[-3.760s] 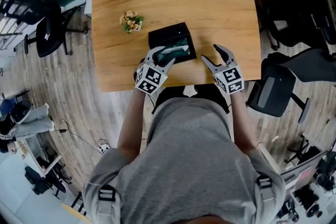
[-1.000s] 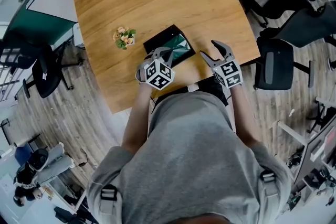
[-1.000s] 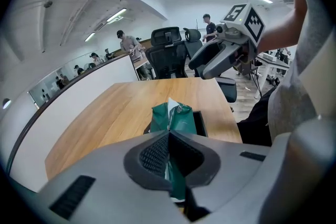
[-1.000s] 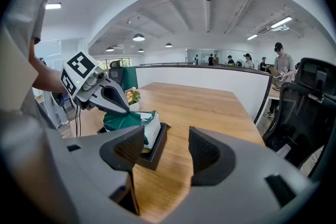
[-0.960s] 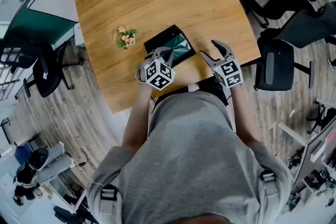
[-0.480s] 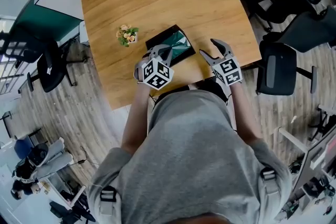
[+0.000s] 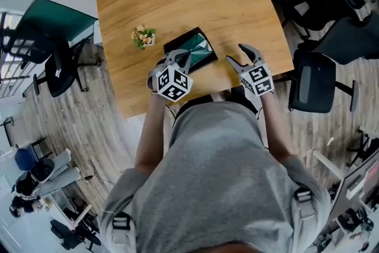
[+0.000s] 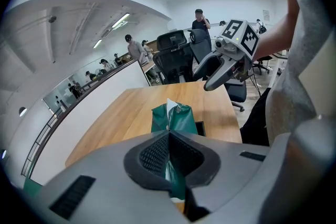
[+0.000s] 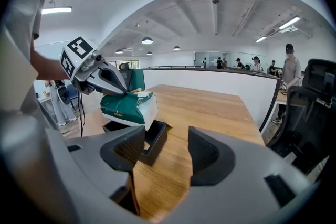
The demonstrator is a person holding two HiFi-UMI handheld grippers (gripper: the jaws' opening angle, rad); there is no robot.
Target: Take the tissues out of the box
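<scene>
Left gripper (image 8: 169, 149) pinches the green tissue pack (image 9: 127, 107), held just above the black box (image 9: 153, 146), seemingly empty though partly hidden; right gripper (image 9: 167, 139) jaws spread on nothing.

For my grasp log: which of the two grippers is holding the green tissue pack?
The left gripper: its jaws are shut on the green tissue pack, which it holds above the black box. The right gripper stands open and empty.

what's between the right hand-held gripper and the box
Only bare table separates the box from the right hand-held gripper, seen in the right gripper view.
</scene>
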